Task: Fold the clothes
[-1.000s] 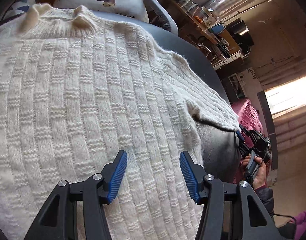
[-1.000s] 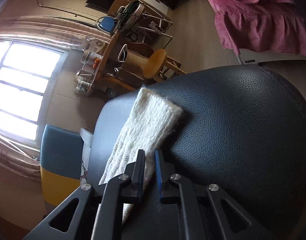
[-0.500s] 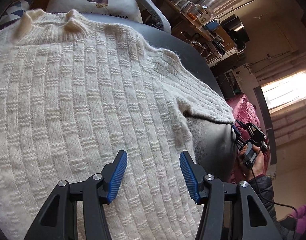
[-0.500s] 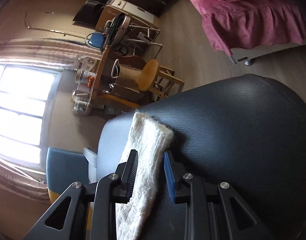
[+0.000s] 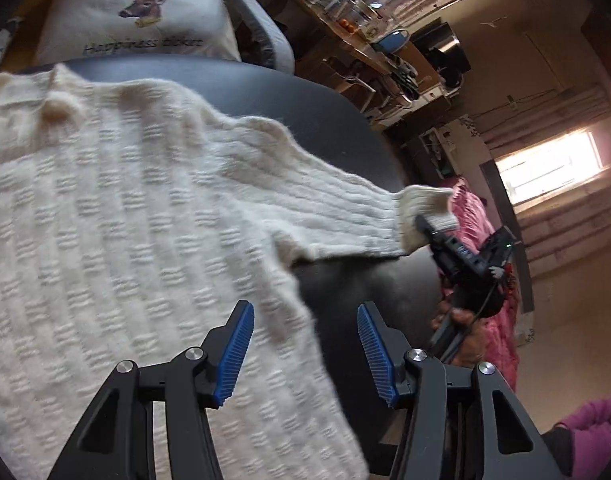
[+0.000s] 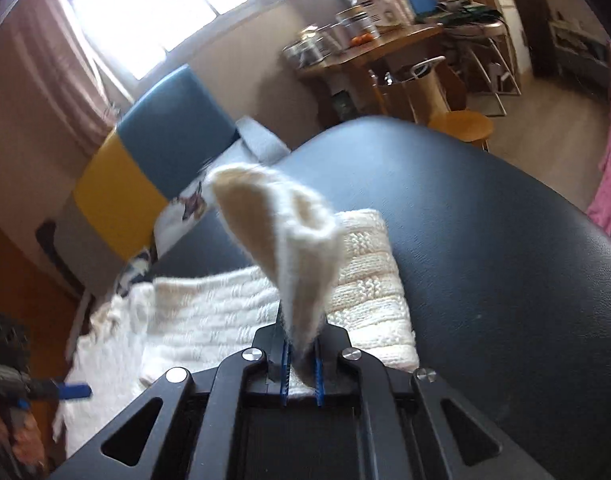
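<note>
A cream knitted sweater (image 5: 105, 220) lies spread on a dark leather surface (image 5: 325, 128). My left gripper (image 5: 305, 344) hovers open over the sweater's right edge, with nothing between its blue pads (image 5: 235, 354). The sleeve cuff (image 5: 423, 208) is raised off the leather at the right, where my right gripper (image 5: 419, 222) pinches it. In the right wrist view the jaws of my right gripper (image 6: 301, 356) are closing with the cuff (image 6: 289, 248) pressed between them. The cuff stands up and folds back over the sleeve (image 6: 369, 280). The left gripper's blue pad (image 6: 71, 392) shows at the lower left.
A deer-print cushion (image 5: 145, 20) lies beyond the sweater, against a blue and yellow chair back (image 6: 145, 148). A wooden table (image 6: 369, 48) with jars and a round stool (image 6: 461, 124) stand farther off. Pink fabric (image 5: 489, 320) hangs at the right. A hand (image 5: 461, 320) holds the right gripper.
The right gripper opened around the sleeve cuff, shut on it, rolled and lifted it off the leather. The left gripper drifted right, from over the sweater's body to its edge.
</note>
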Demonstrator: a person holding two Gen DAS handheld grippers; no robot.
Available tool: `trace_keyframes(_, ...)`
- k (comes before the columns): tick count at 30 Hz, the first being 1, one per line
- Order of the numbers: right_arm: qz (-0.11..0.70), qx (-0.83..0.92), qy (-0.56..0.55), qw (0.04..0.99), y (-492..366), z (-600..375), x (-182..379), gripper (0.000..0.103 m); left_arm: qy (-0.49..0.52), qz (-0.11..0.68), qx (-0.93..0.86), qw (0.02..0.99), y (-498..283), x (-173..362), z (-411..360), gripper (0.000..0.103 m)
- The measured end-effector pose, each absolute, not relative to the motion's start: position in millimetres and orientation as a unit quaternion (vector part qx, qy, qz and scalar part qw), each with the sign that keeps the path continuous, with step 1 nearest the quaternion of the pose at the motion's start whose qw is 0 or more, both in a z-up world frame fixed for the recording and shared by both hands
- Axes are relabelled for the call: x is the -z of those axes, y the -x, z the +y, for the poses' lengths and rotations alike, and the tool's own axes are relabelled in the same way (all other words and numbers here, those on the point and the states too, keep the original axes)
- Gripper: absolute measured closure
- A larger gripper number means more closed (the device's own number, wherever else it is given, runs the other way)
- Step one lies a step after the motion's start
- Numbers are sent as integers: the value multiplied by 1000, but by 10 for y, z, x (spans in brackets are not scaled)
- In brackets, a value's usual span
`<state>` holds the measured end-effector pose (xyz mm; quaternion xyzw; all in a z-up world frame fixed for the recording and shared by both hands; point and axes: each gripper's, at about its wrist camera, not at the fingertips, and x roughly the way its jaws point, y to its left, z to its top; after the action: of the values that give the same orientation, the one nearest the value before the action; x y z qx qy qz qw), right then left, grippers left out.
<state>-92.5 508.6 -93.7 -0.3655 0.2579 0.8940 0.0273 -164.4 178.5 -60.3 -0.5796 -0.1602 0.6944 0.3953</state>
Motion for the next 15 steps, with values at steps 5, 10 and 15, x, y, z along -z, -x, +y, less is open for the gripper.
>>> trace_keyframes(5, 186, -896, 401, 27, 981, 4719, 1051, 95, 631, -218, -618, 415, 1865, 640, 2541, 47)
trace_keyframes(10, 93, -907, 410, 34, 946, 4425, 1034, 95, 678, -272, -560, 390, 2074, 866, 3029, 43)
trace_keyframes(15, -13, -908, 417, 28, 947, 4064, 1046, 95, 693, -273, -559, 365, 2241, 953, 3334, 37)
